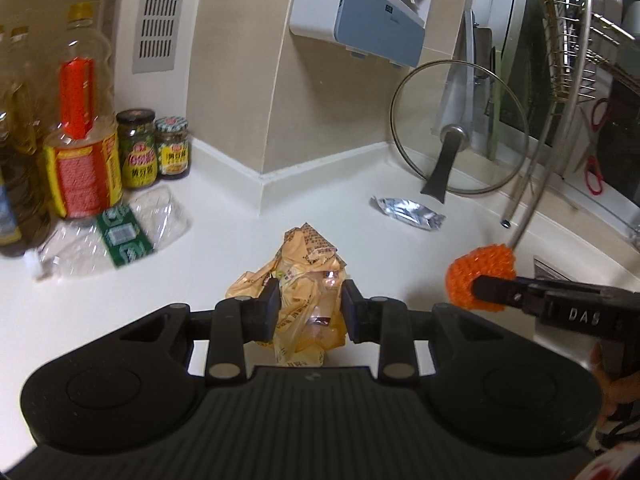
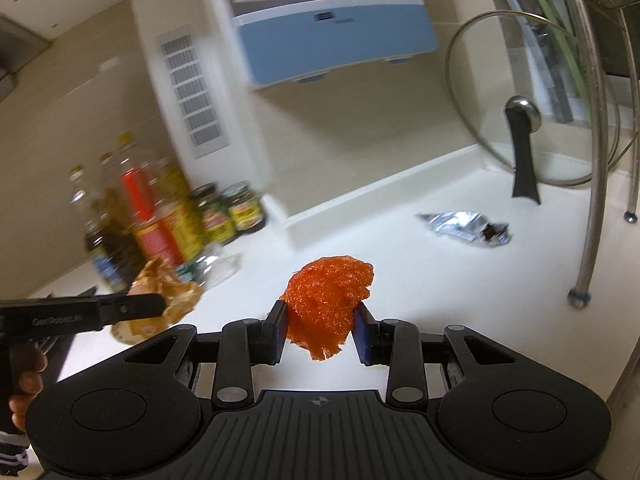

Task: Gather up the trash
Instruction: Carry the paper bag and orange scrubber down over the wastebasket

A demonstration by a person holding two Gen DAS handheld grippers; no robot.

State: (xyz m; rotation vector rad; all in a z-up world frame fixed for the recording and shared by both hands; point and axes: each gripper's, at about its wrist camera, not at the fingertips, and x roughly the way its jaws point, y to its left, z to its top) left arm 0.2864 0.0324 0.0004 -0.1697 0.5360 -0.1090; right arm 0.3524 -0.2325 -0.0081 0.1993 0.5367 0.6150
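My left gripper (image 1: 309, 312) is shut on a crumpled yellow printed plastic wrapper (image 1: 308, 276), held above the white counter (image 1: 328, 216). My right gripper (image 2: 322, 326) is shut on a wad of orange mesh netting (image 2: 330, 300), also lifted off the counter. Each gripper shows in the other's view: the right gripper (image 1: 486, 290) with the orange netting (image 1: 478, 276) at the right, the left gripper (image 2: 160, 306) with the yellow wrapper (image 2: 172, 294) at the left. A torn silver foil packet (image 1: 408, 212) (image 2: 464, 226) lies on the counter. A crushed clear plastic bottle (image 1: 116, 232) with a green label lies at the left.
Oil bottles (image 1: 80, 140) and two sauce jars (image 1: 154, 148) stand against the left wall. A glass pot lid (image 1: 456, 128) leans at the back right beside a metal dish rack (image 1: 568, 60). A blue-and-white wall unit (image 1: 360, 20) hangs above. A sink edge (image 1: 560, 268) lies at the right.
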